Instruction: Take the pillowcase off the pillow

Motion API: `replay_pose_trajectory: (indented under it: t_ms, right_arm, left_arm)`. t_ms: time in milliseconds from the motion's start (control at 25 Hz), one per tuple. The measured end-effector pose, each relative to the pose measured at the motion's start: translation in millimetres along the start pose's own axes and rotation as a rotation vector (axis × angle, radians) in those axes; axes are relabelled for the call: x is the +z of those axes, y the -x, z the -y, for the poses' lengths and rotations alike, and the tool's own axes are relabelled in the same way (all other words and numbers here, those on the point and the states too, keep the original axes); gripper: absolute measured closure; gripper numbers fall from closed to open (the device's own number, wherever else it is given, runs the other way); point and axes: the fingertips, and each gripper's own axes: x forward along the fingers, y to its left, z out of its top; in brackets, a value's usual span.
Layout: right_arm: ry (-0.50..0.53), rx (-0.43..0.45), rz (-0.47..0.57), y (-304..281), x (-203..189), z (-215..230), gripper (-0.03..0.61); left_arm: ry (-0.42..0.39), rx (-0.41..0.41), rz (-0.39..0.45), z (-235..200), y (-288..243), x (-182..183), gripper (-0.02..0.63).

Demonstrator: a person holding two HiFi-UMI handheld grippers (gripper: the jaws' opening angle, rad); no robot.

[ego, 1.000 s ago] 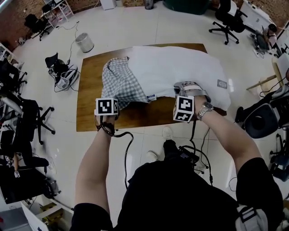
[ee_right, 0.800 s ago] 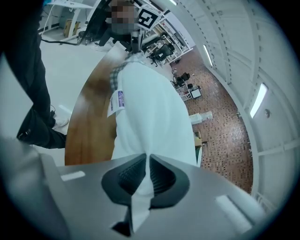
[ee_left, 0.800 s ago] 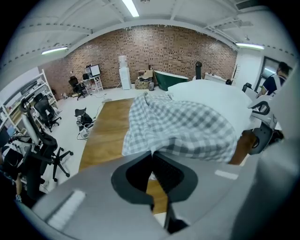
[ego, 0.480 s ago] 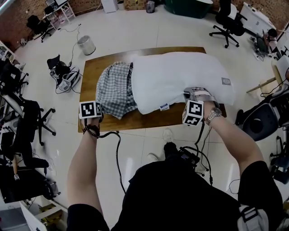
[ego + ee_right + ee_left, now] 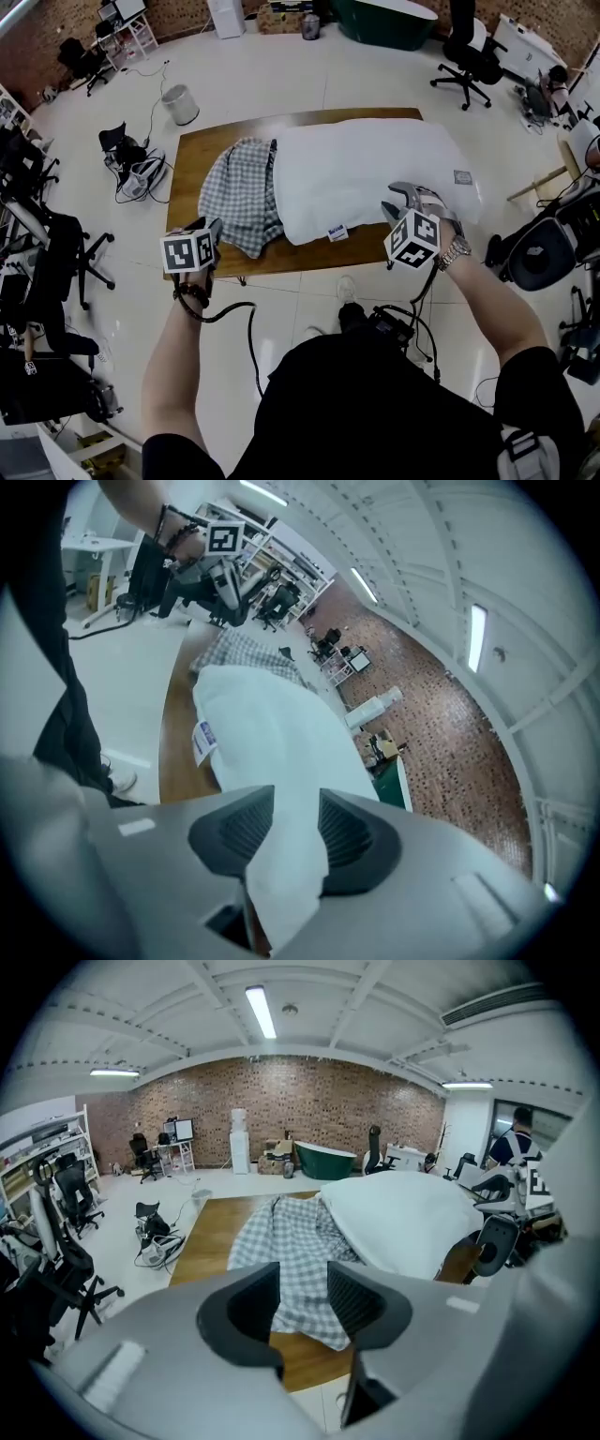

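The white pillow (image 5: 375, 169) lies across the right half of the brown table (image 5: 202, 150). The grey checked pillowcase (image 5: 246, 192) lies crumpled on the table against the pillow's left end. My left gripper (image 5: 210, 229) hovers off the table's front left corner, jaws opening, with nothing between them; in the left gripper view (image 5: 303, 1288) the pillowcase (image 5: 291, 1241) lies well ahead. My right gripper (image 5: 405, 197) is at the pillow's near right edge, jaws opening. A fold of pillow (image 5: 262, 724) lies loose between its fingers (image 5: 352, 832).
A white bin (image 5: 178, 103) and a bag with cables (image 5: 136, 164) sit on the floor left of the table. Office chairs (image 5: 56, 253) stand at the far left and another (image 5: 469, 47) at the back right. A green tub (image 5: 389, 11) is behind the table.
The left gripper dragged the pillowcase leftward off the pillow, then let it go and drew back off the table. The right gripper's jaws opened on the pillow edge and lifted slightly.
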Motion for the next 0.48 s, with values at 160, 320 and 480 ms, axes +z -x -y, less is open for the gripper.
replay_pose_trajectory:
  t_ms: [160,320,480]
  right_arm:
    - [-0.080,-0.023,0.068,23,33,10,0.433]
    - [-0.148,-0.039,0.108,34,54,17,0.456]
    - [-0.194,-0.060,0.154,44,80,15,0.494]
  left_arm:
    - [-0.057,-0.056,0.091,36,21,29,0.460]
    - [-0.151,-0.112,0.168,85,32,64,0.474]
    - [-0.236,-0.150,0.215,123,38,81,0.493]
